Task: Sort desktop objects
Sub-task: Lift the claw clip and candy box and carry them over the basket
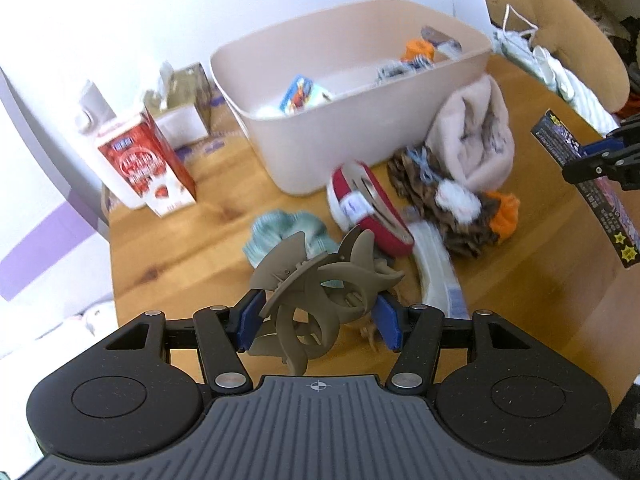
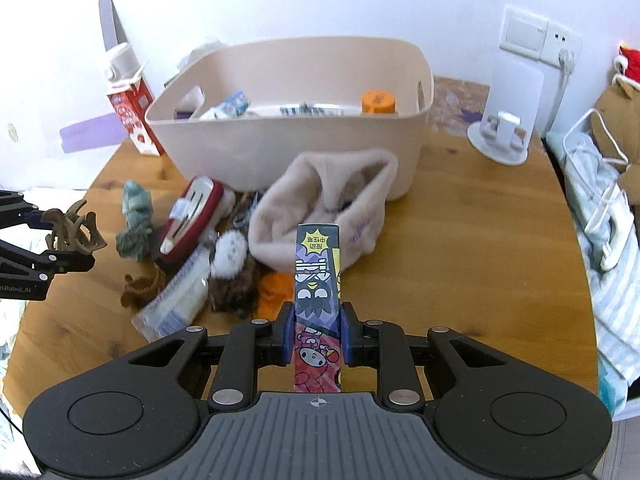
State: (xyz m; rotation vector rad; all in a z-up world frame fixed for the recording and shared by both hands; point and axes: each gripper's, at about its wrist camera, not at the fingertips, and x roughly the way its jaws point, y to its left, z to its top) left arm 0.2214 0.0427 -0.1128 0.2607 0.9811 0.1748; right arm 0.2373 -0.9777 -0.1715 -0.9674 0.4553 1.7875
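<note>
Nearest in the left wrist view, the left gripper [image 1: 318, 320] has its blue pads [image 1: 251, 316] pressed against both sides of a grey-brown plastic claw hair clip [image 1: 316, 300], jaws standing fairly wide around it, the clip lifted clear of the round wooden table [image 1: 168, 248]. In the right wrist view the right gripper [image 2: 316, 334] is nearly closed on a long flat cartoon-printed packet [image 2: 317, 280], which sticks forward between the pads above the table's near edge.

Just beyond both grippers, in the middle of the table, lies a loose heap: a clear plastic-wrapped white pack [image 2: 176, 296], a teal-green knitted sock [image 1: 288, 228], a red and white child's shoe [image 1: 368, 208], a brown furry piece with a white pompom [image 2: 230, 256] and an orange scrap [image 1: 506, 212], and a pale pink fleece hat [image 2: 324, 204] leaning against the bin.

Behind the heap, towards the table's far edge, stands a beige plastic storage bin [image 2: 280, 148] holding small packets and an orange-capped jar [image 2: 378, 102]. At the far left edge a red and white milk carton [image 1: 144, 160] stands upright; at the far right edge sits a white stand [image 2: 504, 132].
</note>
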